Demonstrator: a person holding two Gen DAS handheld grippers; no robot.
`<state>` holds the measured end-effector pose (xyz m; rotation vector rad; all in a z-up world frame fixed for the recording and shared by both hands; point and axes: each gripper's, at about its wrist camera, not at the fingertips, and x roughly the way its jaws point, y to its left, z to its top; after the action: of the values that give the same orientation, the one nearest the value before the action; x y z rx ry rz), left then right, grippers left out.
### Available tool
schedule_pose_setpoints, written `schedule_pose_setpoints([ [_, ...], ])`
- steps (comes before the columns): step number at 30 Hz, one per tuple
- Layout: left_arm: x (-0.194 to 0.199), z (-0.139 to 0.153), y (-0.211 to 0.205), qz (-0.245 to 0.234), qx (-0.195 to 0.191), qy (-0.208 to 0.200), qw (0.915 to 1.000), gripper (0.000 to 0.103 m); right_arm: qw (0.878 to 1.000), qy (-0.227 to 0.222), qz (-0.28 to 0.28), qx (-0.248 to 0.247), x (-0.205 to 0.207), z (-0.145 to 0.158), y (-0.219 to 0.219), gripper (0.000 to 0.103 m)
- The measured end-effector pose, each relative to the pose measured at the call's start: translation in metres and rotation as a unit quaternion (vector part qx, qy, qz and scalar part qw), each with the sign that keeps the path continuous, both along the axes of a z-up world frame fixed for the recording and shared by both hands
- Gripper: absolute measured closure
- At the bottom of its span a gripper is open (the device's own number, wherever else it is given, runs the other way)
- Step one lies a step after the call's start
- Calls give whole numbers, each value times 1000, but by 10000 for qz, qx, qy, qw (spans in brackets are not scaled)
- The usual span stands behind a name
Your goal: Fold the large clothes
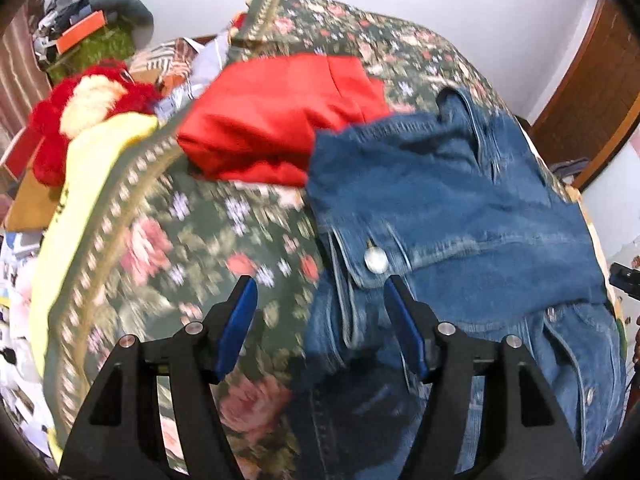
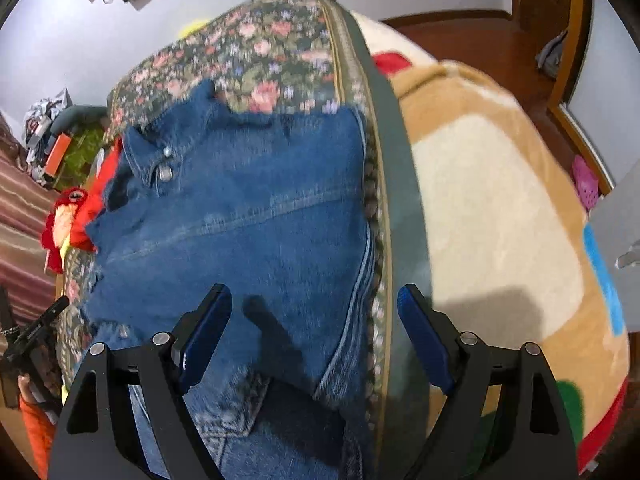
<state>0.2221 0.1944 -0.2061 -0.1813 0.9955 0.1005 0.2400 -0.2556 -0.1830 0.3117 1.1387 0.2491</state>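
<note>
Lengthwise, denim jacket collar-end farthest, under both claws, wide apart, empty.

left wrist: steep, close | right wrist: same | shared: denim jacket

Ahead of the black left gripper with blue pads lies a blue denim jacket on a dark green bedspread patterned with pink and red flowers, a plain red garment farther ahead.
</note>
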Motion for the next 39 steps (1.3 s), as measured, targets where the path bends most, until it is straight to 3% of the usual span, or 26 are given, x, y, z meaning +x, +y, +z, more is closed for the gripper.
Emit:
schedule_pose_setpoints([
  [9, 64, -7, 14, 26, -409, -98, 9991, 38, 9988, -475, -73, -70, 44, 12, -2, 20],
  [15, 101, -42, 21, -33, -1058, 234, 9941, 38, 9999, -98, -16, 108, 82, -22, -2, 21],
  [19, 118, -61, 26, -33, -1288, 295, 9912, 38, 9994, 190, -71, 291, 99, -46, -4, 34],
  [21, 125, -69, 28, -6, -1396, 352, 9896, 38, 9985, 234, -163, 473, 105, -55, -6, 36],
  [23, 133, -77, 32, 33, -1635, 400, 9857, 38, 9980, 121, -207, 590, 107, -53, -7, 46],
  [24, 138, -81, 33, 44, -1797, 405, 9829, 38, 9973, 110, -207, 689, 108, -53, -7, 60],
  [25, 139, -83, 34, 43, -1907, 400, 9808, 43, 9968, 154, -214, 751, 111, -54, -6, 70],
  [27, 142, -83, 35, 85, -2061, 370, 9778, 53, 9961, 274, -230, 812, 114, -59, -5, 81],
  [28, 141, -81, 34, 82, -2096, 332, 9772, 64, 9962, 292, -216, 791, 114, -60, -4, 86],
  [29, 140, -79, 34, 63, -2122, 315, 9767, 78, 9964, 277, -211, 767, 113, -59, -3, 88],
  [31, 135, -72, 29, 25, -2118, 341, 9767, 88, 9971, 151, -181, 728, 110, -53, -3, 93],
  [34, 124, -56, 22, 8, -1878, 313, 9817, 93, 9974, -180, -146, 687, 105, -34, -1, 95],
  [39, 104, -14, 10, -43, -1823, -36, 9832, 95, 9945, -694, -39, 782, 98, 7, 1, 95],
])
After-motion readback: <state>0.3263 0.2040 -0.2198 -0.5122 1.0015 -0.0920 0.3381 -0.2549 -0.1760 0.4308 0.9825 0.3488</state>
